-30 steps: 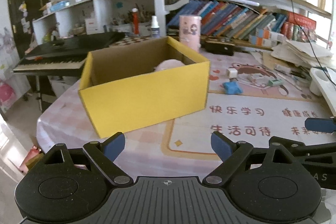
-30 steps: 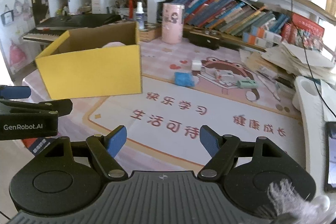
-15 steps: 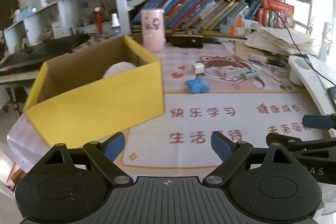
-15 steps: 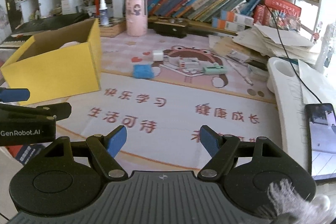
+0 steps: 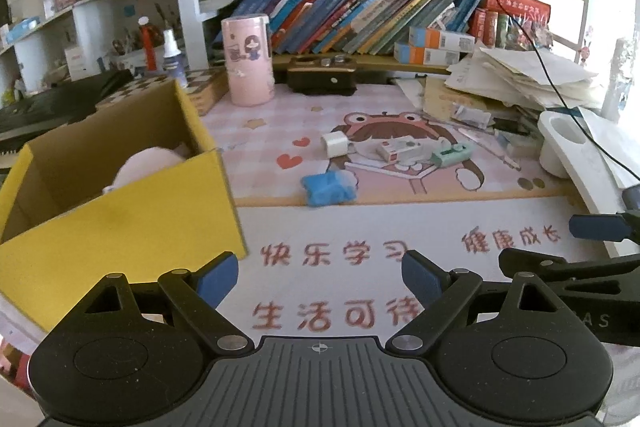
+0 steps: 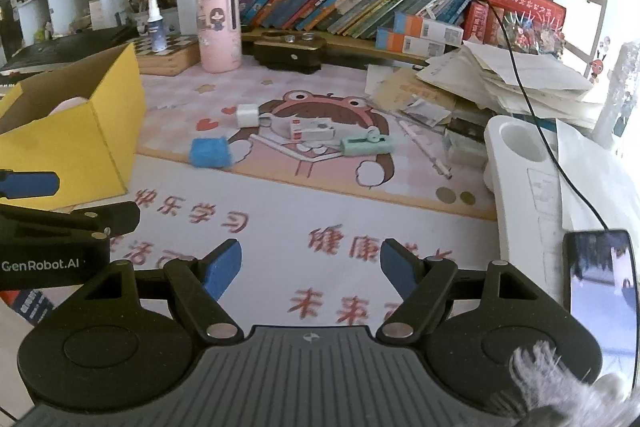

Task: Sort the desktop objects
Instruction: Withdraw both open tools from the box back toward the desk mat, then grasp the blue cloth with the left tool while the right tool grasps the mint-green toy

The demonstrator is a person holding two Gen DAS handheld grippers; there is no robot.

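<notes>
1. Yellow cardboard box (image 5: 120, 223) open-topped at the left of the desk, a pale pink soft thing (image 5: 144, 167) lying inside.
2. Left gripper (image 5: 320, 277) above the printed desk mat (image 5: 360, 223), jaws wide apart, nothing between them; its left blue pad just in front of the box's near corner.
3. Right gripper (image 6: 311, 265) above the same mat further right, jaws parted somewhat less, also empty.
4. Blue crumpled object (image 6: 210, 151) on the mat right of the box, apart from it.
5. White cube-shaped plug (image 6: 248, 115) just behind the blue object.
6. White flat box with red marking (image 6: 312, 129) right of the plug; mint-green gadget (image 6: 366, 145) beside that, both on the cartoon frog print.
7. Two coins (image 6: 454, 195) side by side near the mat's right edge.
8. Pink cylindrical canister (image 5: 248, 61) upright at the back, a dark box (image 5: 322, 75) beside it.
9. Leaning row of books (image 5: 360, 15) on the low shelf behind; messy pile of papers (image 6: 508, 79) at the right.
10. White curved stand (image 6: 520, 155) at the desk's right edge, a phone (image 6: 600, 291) lying beside it, screen lit.
</notes>
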